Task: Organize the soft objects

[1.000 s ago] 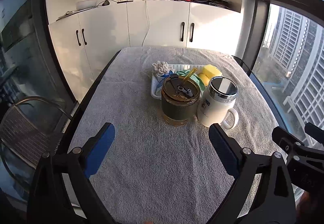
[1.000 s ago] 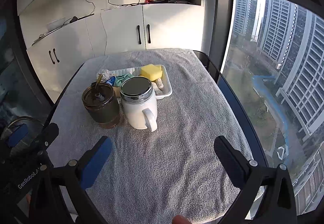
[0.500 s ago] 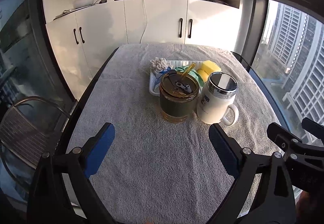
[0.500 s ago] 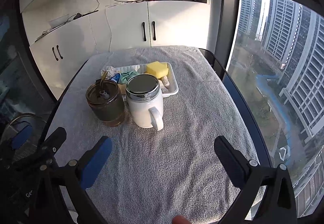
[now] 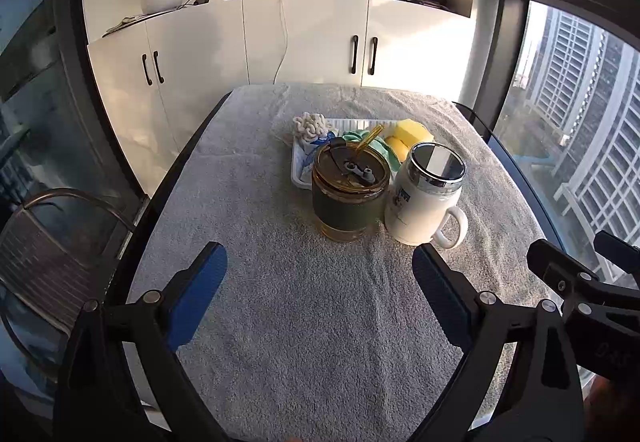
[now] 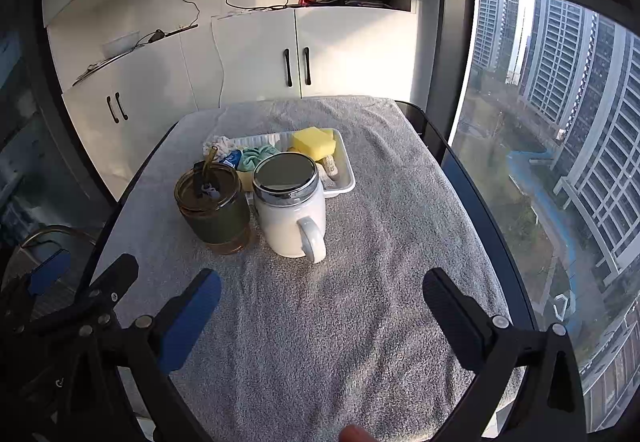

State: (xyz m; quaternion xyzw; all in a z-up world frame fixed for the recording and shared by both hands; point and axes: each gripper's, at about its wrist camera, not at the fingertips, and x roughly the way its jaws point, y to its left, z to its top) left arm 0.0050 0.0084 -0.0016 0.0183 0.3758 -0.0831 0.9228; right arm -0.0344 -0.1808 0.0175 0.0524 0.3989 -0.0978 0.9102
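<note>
My left gripper hangs over the near part of the grey towel, its blue-padded fingers spread wide with nothing between them. Beyond, a dark-sleeved glass tumbler with a straw stands just left of a white mug, the two close together. Behind them a white tray holds a yellow sponge, a teal cloth and a white knobbly piece. My right gripper shows at the right edge, too cropped to read.
</note>
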